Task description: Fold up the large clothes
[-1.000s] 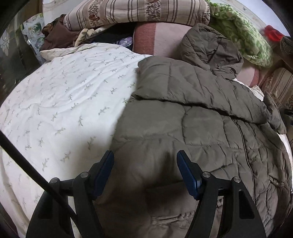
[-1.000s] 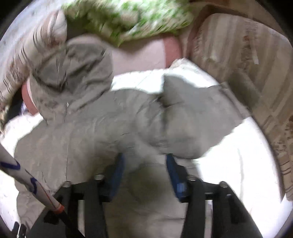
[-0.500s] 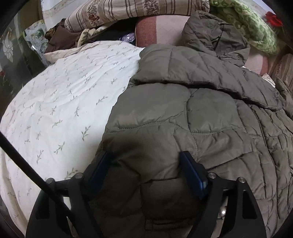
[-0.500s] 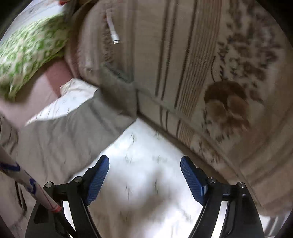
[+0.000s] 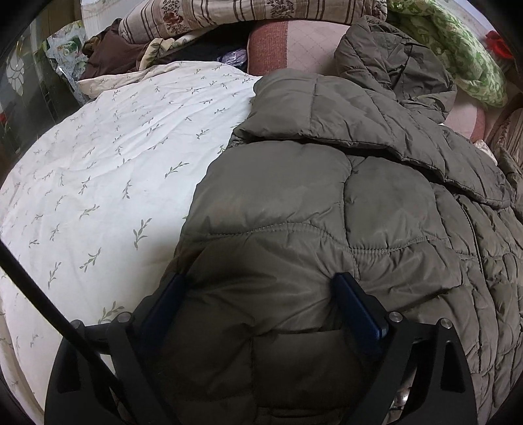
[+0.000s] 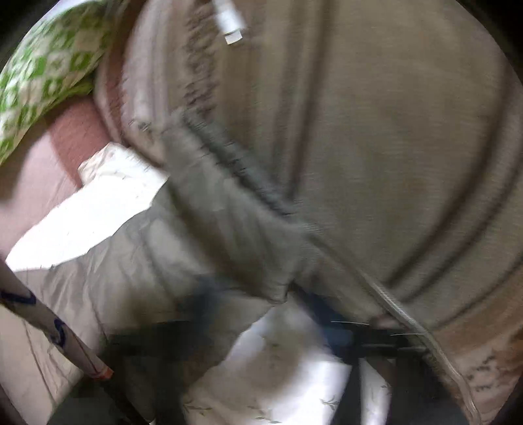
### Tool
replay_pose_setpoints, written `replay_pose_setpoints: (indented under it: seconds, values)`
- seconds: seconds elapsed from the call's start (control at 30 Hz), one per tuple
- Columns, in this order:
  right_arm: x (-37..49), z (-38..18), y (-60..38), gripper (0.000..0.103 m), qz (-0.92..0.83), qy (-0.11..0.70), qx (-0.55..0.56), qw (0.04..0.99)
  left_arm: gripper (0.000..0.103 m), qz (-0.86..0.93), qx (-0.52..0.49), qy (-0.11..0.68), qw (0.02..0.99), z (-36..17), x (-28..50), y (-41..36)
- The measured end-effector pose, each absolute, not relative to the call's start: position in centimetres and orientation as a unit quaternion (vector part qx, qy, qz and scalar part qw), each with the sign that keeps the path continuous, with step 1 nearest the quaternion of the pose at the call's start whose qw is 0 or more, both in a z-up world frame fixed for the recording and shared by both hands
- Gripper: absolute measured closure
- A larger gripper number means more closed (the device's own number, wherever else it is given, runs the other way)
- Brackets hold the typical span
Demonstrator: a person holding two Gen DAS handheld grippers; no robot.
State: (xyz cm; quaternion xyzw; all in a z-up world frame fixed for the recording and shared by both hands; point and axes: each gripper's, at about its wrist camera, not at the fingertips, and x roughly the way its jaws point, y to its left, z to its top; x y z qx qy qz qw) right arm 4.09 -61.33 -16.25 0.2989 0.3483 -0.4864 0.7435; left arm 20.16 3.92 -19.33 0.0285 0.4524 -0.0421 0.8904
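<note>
An olive quilted hooded jacket point(image 5: 343, 202) lies spread on a white leaf-print bed cover point(image 5: 108, 170), one sleeve folded across its chest. My left gripper point(image 5: 258, 294) is open, its blue pads pressed down on either side of a bulge of the jacket's lower edge. In the blurred right wrist view, the other sleeve point(image 6: 228, 209) of the jacket lies toward a beige striped cushion point(image 6: 376, 130). My right gripper point(image 6: 261, 314) is low near the sleeve's cuff, jaws apart, nothing gripped.
Striped pillows point(image 5: 235, 13), a pink cushion point(image 5: 287, 45), dark clothes point(image 5: 111, 52) and a green-patterned quilt point(image 5: 457, 45) are piled at the bed's head. A dark cable point(image 5: 39, 294) crosses the lower left. A white marked rod point(image 6: 55, 327) crosses the right wrist view.
My left gripper has sunk further onto the jacket's lower edge. My right gripper has swung right, away from the jacket body, and come down close to the sleeve end by the cushion.
</note>
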Motion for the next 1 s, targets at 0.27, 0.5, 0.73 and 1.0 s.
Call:
replay_pose_setpoints:
  seconds: [0.27, 0.5, 0.73, 1.0]
  values:
    - [-3.2, -7.1, -58.8, 0.096, -0.539, 0.277, 0.294, 0.739, 0.010, -0.041, 0.029, 0.456, 0.888, -18.9, 20.1, 4.1]
    - [-5.2, 2.8, -52.4, 0.096, -0.510, 0.238, 0.269, 0.781, 0.010, -0.044, -0.002, 0.428, 0.902, -15.1, 18.3, 5.9]
    - [2.7, 9.2, -39.2, 0.096, -0.390, 0.233, 0.207, 0.867, 0.010, -0.016, -0.028, 0.364, 0.931, -10.1, 17.3, 9.8]
    - [16.7, 7.1, -20.3, 0.096, -0.185, 0.292, 0.139, 0.928, 0.010, 0.036, -0.096, 0.353, 0.930, -8.3, 18.6, 16.1]
